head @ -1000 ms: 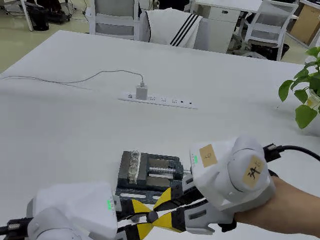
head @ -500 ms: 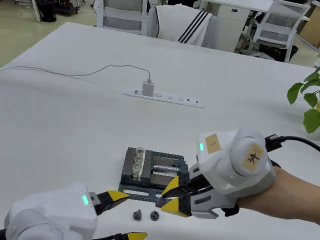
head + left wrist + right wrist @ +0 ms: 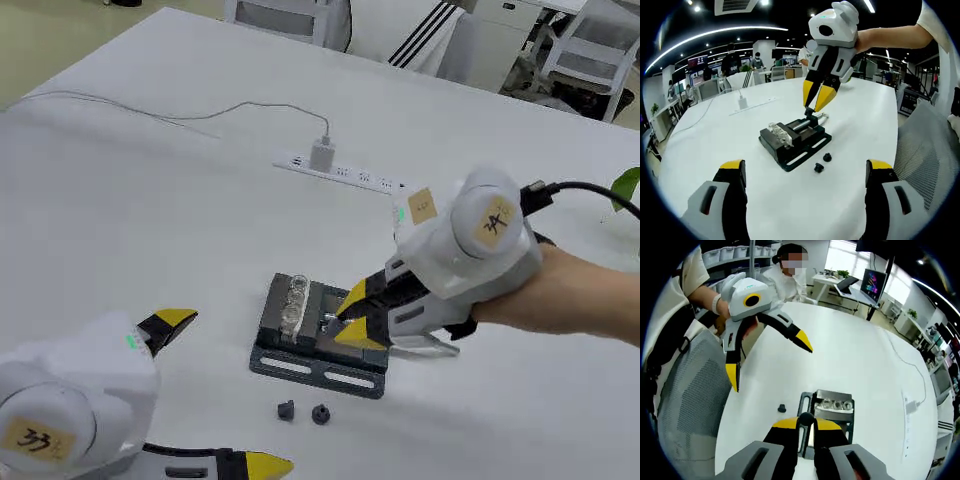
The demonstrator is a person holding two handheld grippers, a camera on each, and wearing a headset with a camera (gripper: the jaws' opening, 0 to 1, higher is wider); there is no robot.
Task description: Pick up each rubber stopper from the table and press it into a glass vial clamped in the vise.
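A dark vise point(image 3: 318, 352) holds a row of clear glass vials point(image 3: 295, 300) in its left end. My right gripper point(image 3: 349, 317) hovers over the vise's right half, close to the vials, shut on a small dark rubber stopper point(image 3: 806, 418) at its tips. In front of the vise, two more stoppers point(image 3: 286, 410) point(image 3: 320, 413) lie on the white table. My left gripper point(image 3: 220, 392) stands wide open low at the front left, with nothing between its fingers. The left gripper view shows the vise point(image 3: 795, 140), vials point(image 3: 780, 132), both loose stoppers point(image 3: 818, 167) point(image 3: 827, 157) and the right gripper point(image 3: 815, 102) above them.
A white power strip point(image 3: 340, 172) with a plugged charger point(image 3: 322, 155) and a long cable lies behind the vise. A green plant leaf point(image 3: 628, 185) shows at the right edge. Chairs stand past the table's far edge. A grey mesh chair point(image 3: 690, 405) is close to the near edge.
My right gripper rose from the table beside the loose stoppers and moved up over the vise. My left gripper drew back to the left and stands wider open.
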